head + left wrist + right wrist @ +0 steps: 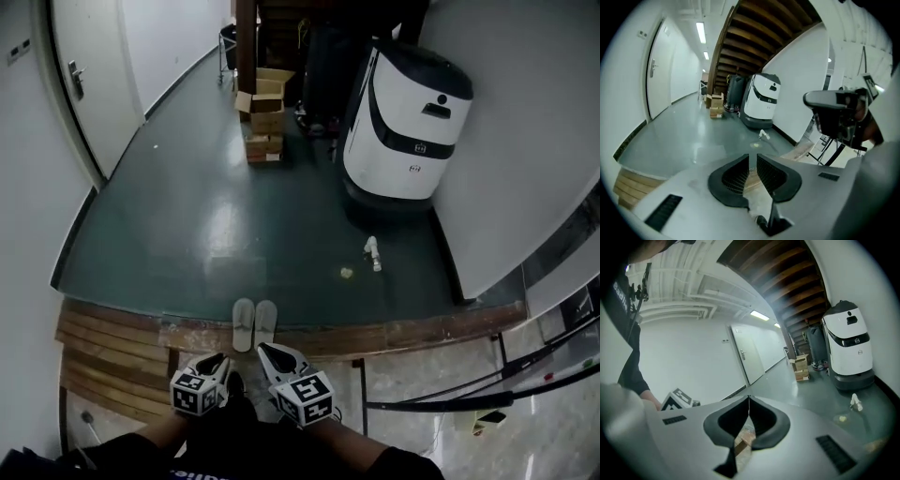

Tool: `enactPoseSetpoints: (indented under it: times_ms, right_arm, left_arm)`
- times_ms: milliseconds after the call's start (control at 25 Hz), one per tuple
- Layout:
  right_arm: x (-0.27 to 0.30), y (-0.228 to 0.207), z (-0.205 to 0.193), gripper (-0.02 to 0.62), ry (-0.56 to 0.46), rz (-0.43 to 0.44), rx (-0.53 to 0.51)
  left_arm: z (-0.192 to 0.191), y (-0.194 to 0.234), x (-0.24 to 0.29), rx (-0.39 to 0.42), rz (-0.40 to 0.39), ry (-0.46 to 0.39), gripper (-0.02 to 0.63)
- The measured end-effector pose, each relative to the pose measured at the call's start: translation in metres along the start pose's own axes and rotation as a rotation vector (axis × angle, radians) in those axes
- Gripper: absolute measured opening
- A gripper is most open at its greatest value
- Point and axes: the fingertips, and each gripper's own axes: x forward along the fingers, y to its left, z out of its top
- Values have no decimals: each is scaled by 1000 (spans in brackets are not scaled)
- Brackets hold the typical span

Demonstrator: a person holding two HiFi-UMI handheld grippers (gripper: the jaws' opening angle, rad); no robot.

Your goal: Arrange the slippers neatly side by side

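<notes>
Two pale slippers [254, 323] lie side by side, toes pointing away from me, where the wooden sill [422, 330] meets the green floor [216, 225]. Both grippers hang close to my body, just short of the slippers' heels. In the head view my left gripper [217, 360] is at the left and my right gripper [267, 351] beside it. The left gripper's jaws [753, 159] stand a narrow gap apart with nothing between them. The right gripper's tips [749, 398] meet and hold nothing. Neither gripper view shows the slippers.
A large white service robot [403, 122] stands at the right wall under the stairs. Cardboard boxes [262, 112] are stacked at the back. A small white object [373, 253] and a yellowish scrap [346, 273] lie on the floor. Wooden steps [103, 356] are at left, a black rail [469, 401] at right.
</notes>
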Motion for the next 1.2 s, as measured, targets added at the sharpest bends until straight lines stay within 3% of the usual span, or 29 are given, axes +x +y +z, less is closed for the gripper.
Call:
enactPoseSetpoints:
  times_ms: [120,360,600,800,1200]
  right_arm:
    - [-19,13,5,-2,-37,16,-3]
    - [-31,47,16,-2,-87,54,-65]
    - [-28,91,43,-2,-134,27,-158]
    - [-19,115,67,-2,-176,-41,-220]
    - [2,134,82,-3,-230,-131,-252]
  left_arm:
    - [14,-20,-41,72,17,-84,52]
    - [63,-45,-97,311,47,-299,27]
    - [127,-85,-154,325,-82,-474,3]
    - [139,-78,-171,297,-202,-474,2]
    - [152,-58,-183,368,-293,-513,2]
